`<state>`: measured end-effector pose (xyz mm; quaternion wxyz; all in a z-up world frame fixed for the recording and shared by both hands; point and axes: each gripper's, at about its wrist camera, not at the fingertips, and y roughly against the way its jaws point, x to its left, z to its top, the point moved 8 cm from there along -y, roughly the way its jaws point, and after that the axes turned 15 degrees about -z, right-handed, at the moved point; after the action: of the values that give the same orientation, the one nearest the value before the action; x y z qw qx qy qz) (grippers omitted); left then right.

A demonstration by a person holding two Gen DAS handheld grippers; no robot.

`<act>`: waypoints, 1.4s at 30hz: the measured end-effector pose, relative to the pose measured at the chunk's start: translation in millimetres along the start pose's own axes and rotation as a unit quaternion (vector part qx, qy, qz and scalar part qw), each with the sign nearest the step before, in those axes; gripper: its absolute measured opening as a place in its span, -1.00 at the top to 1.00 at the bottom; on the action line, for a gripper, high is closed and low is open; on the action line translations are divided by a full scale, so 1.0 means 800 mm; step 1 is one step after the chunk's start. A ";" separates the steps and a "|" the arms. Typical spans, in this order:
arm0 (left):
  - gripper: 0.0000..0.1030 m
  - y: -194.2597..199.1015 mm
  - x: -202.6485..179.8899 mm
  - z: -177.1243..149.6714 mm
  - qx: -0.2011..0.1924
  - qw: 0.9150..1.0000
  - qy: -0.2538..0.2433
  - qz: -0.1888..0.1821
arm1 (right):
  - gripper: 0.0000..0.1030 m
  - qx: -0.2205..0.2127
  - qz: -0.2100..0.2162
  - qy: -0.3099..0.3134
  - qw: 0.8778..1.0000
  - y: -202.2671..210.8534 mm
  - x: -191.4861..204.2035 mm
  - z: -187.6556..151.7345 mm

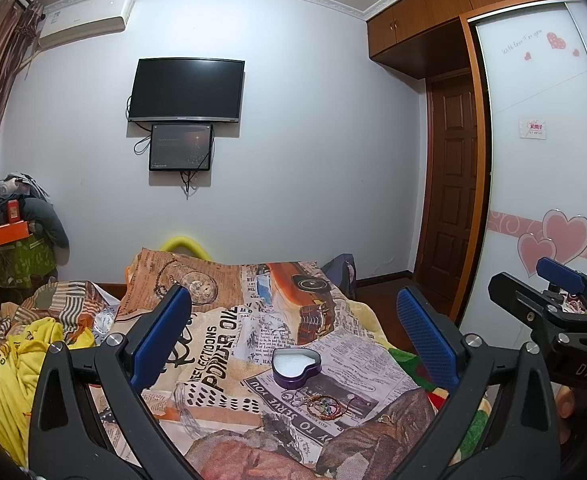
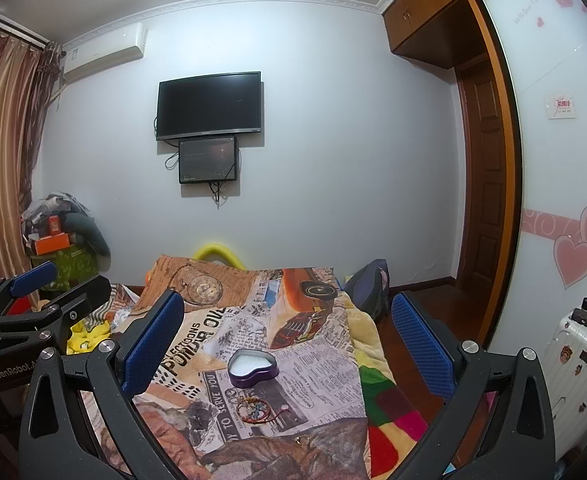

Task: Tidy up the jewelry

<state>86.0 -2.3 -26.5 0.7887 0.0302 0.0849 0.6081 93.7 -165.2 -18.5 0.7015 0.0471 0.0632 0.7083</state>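
A purple heart-shaped tin [image 1: 296,367] with a white lining lies open on the printed bedspread [image 1: 221,344]; it also shows in the right wrist view [image 2: 252,369]. Just in front of it lies a pile of beaded bracelets [image 1: 323,405] [image 2: 256,407], and a small ring [image 1: 383,419] [image 2: 303,441] lies further forward to the right. My left gripper [image 1: 293,340] is open and empty, held above the tin. My right gripper [image 2: 287,346] is open and empty, also above the bed. Each gripper appears at the edge of the other's view.
Yellow clothes [image 1: 17,364] lie crumpled on the bed's left side. A dark backpack [image 2: 369,288] sits at the bed's far right corner. A white suitcase [image 2: 573,364] stands on the right by the wardrobe [image 2: 553,140]. A TV [image 1: 185,90] hangs on the far wall.
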 end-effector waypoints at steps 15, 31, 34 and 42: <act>-1.00 -0.003 0.000 -0.001 0.003 1.000 0.001 0.000 | -1.00 0.004 0.000 0.000 1.000 -0.001 0.001 -0.002; -1.00 -0.016 0.008 -0.007 0.016 1.000 0.009 -0.001 | -1.00 0.021 0.001 0.005 1.000 -0.014 0.001 -0.006; -1.00 -0.024 0.012 -0.012 0.024 1.000 0.013 -0.001 | -1.00 0.030 -0.002 0.008 1.000 -0.022 0.000 -0.013; -1.00 -0.060 0.027 -0.038 0.068 0.997 0.027 0.004 | -1.00 0.074 -0.013 0.014 0.997 -0.054 -0.007 -0.037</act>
<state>131.8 4.6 -65.9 0.7799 0.0673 0.1472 0.6046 131.5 -171.3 -54.6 0.7046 0.0878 0.1256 0.6929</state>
